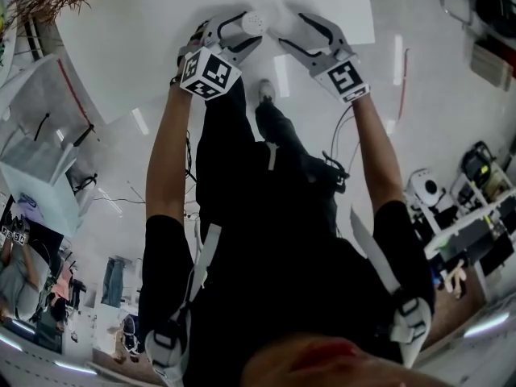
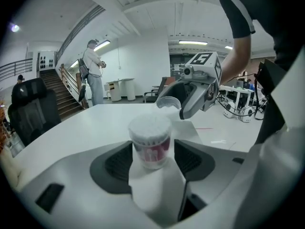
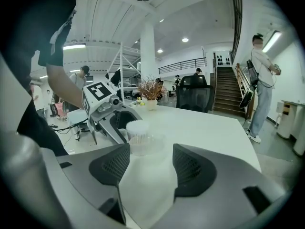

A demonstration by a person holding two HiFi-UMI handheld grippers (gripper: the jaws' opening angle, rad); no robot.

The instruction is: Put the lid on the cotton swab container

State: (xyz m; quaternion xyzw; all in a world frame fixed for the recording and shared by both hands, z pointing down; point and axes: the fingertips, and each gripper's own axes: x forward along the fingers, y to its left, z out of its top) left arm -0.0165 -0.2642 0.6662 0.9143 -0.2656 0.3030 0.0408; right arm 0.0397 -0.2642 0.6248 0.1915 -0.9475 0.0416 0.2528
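Observation:
The cotton swab container (image 2: pixel 150 140), a small clear tub with a red label and white swab heads showing at its uncovered top, stands upright on the white table (image 1: pixel 145 31). It sits between the pads of my left gripper (image 2: pixel 152 160), whose jaws stand wide apart with a thin gap on each side. The clear round lid (image 2: pixel 167 102) lies on the table just beyond it, by the tip of my right gripper (image 2: pixel 185 112). In the right gripper view the lid (image 3: pixel 151 144) lies beside the container (image 3: pixel 137 130), ahead of the open, empty right gripper (image 3: pixel 150 165).
A dried plant in a pot (image 3: pixel 150 99) stands at the table's far end. A black office chair (image 3: pixel 194 92) and stairs (image 3: pixel 228 87) lie behind it. A person (image 2: pixel 93 68) stands off in the room. The person's legs (image 1: pixel 266 135) are below the table's near edge.

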